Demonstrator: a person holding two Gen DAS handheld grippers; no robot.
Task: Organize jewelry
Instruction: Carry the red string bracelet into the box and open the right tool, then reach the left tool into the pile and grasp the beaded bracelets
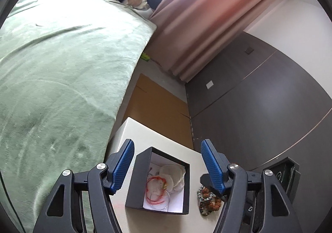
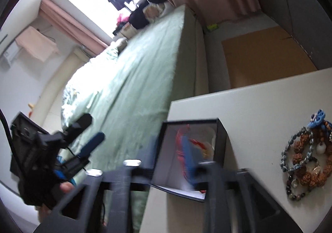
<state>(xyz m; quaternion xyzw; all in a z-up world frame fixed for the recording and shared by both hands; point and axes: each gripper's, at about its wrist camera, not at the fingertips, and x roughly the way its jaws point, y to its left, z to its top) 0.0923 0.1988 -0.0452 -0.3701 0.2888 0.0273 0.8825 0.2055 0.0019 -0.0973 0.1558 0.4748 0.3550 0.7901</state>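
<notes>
Left tongs (image 1: 166,170) wide open, empty, astride box (image 1: 132,187); right tongs (image 2: 172,162) blurred, state untellable; beads (image 1: 207,199) risk snagging.

Between the left gripper (image 1: 167,167)'s ribbed blue rubbery pads (image 1: 122,168) sits a matt black cardboard box (image 1: 132,187) with a white paper lining. Just right of it, rough brown seed beads (image 1: 209,197) on a smooth matt table (image 1: 145,135); far left, a fuzzy green blanket (image 1: 62,67).
</notes>
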